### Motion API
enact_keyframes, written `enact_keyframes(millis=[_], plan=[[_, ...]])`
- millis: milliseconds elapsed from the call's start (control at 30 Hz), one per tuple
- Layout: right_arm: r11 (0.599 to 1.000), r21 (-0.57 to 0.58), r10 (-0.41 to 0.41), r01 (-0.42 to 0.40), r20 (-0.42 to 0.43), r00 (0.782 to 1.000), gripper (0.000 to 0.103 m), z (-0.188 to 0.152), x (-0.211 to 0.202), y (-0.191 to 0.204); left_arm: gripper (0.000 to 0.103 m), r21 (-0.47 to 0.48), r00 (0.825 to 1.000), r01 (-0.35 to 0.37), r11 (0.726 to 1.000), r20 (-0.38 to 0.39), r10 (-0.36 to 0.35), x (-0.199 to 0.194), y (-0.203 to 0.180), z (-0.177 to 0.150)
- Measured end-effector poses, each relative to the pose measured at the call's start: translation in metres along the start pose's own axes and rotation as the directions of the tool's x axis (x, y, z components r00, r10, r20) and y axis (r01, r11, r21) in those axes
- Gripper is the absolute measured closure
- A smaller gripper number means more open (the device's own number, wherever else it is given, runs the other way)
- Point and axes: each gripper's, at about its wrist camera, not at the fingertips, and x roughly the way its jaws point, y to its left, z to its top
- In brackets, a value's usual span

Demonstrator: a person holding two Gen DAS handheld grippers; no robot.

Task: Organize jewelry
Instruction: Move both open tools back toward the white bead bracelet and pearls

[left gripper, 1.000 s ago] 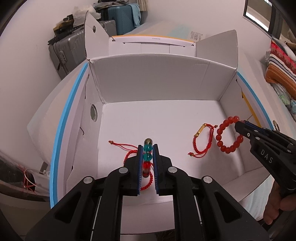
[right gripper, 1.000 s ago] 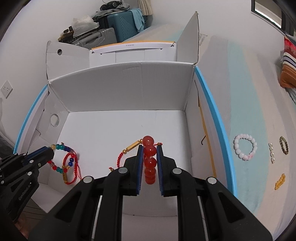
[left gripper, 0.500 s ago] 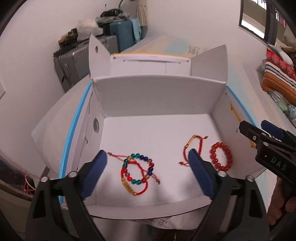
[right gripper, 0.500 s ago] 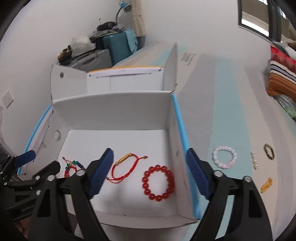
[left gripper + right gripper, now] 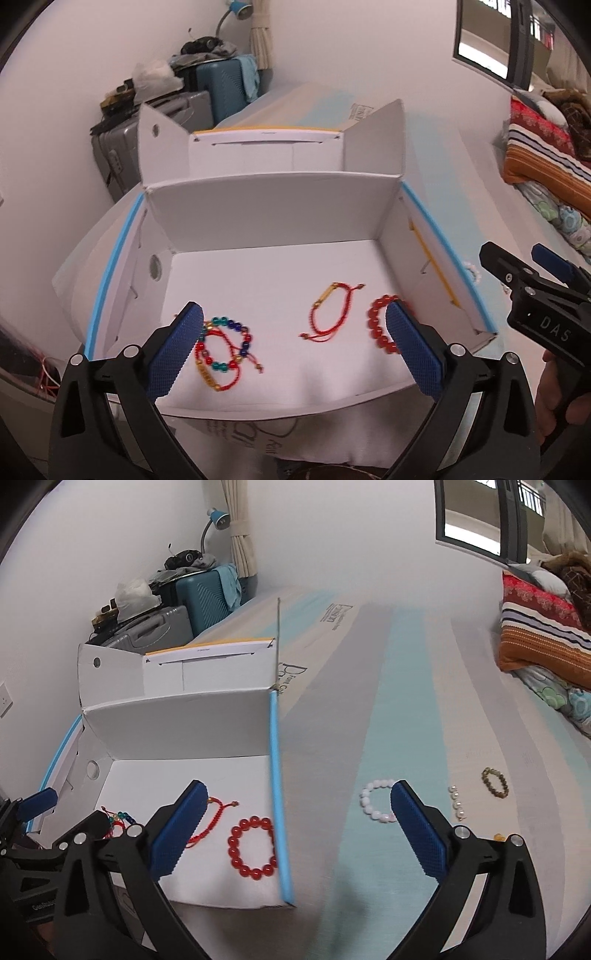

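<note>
An open white box (image 5: 273, 214) with blue edges holds three pieces: a multicoloured bead bracelet with red cord (image 5: 221, 347), a red cord bracelet with a gold tube (image 5: 328, 314), and a red bead bracelet (image 5: 380, 328), which also shows in the right wrist view (image 5: 253, 845). My left gripper (image 5: 295, 350) is open and empty above the box's near side. My right gripper (image 5: 297, 834) is open and empty over the box's right wall (image 5: 279, 812). A white bead bracelet (image 5: 376, 799) lies on the mattress to the right.
On the striped mattress right of the box lie a brown bead bracelet (image 5: 495, 782), a short row of pearls (image 5: 456, 803) and an amber piece (image 5: 498, 837). Suitcases (image 5: 173, 609) stand behind the box. Folded blankets (image 5: 543, 627) lie at the far right.
Both grippers opened and dropped their bracelets in the box, then pulled back and up. The right gripper has swung right, towards the mattress.
</note>
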Motion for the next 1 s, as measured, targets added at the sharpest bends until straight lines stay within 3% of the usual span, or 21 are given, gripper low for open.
enact_keyframes(millis=[1000], plan=[[0.980, 0.150, -0.140, 0.132, 0.045, 0.989, 0.008, -0.013, -0.056, -0.169, 0.006, 0.171, 0.989, 0.141, 0.975, 0.014, -0.146, -0.016, -0.164, 0.013]])
